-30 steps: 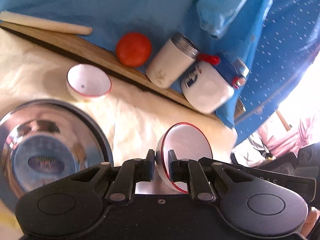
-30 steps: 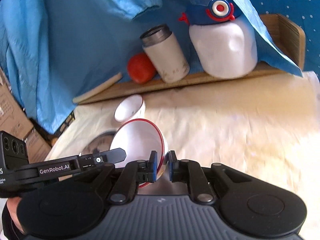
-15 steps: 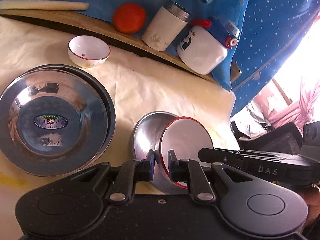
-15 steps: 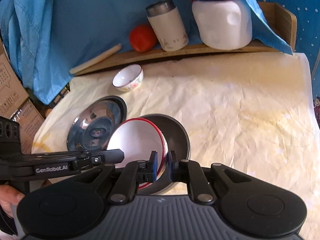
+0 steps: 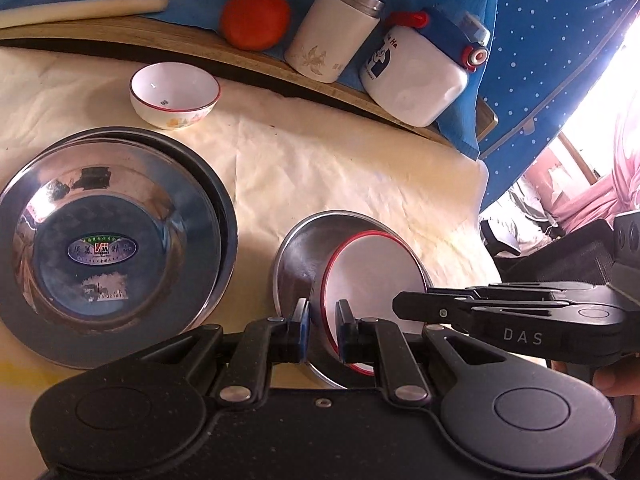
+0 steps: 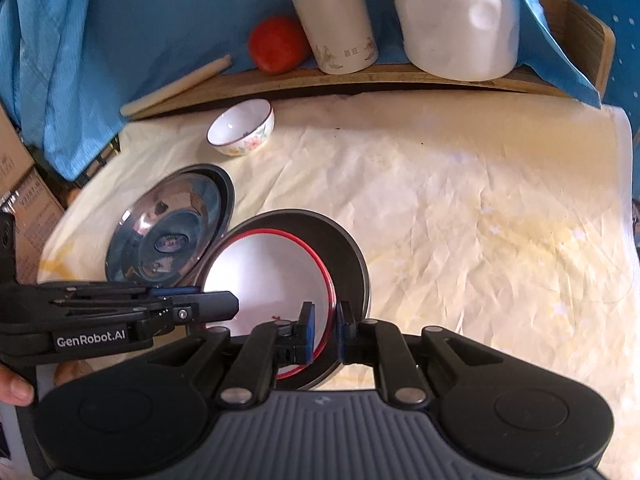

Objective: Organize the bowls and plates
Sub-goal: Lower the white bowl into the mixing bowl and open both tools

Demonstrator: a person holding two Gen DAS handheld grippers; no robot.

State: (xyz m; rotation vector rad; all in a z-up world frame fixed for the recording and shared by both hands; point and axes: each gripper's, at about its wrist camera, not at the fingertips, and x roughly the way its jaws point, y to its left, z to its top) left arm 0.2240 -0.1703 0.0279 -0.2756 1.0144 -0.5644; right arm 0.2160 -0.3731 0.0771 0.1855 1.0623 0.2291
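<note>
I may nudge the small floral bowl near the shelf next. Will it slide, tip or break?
The small floral bowl looks glazed ceramic, so probably brittle and slick to pinch. Its narrow foot on the wrinkled cream sheet may catch and tip it rather than slide.

A lived-in home, set up ad hoc. The desk [image 6: 460,200] wears a creased cream sheet; at twelve o'clock a wooden board [image 6: 360,80] carries a thermos [image 6: 336,20], a tomato [image 6: 276,44] and a child's water jug [image 5: 416,76] against draped blue cloth [image 6: 160,20]. Cardboard boxes [image 6: 20,184] sit at nine o'clock.
</note>
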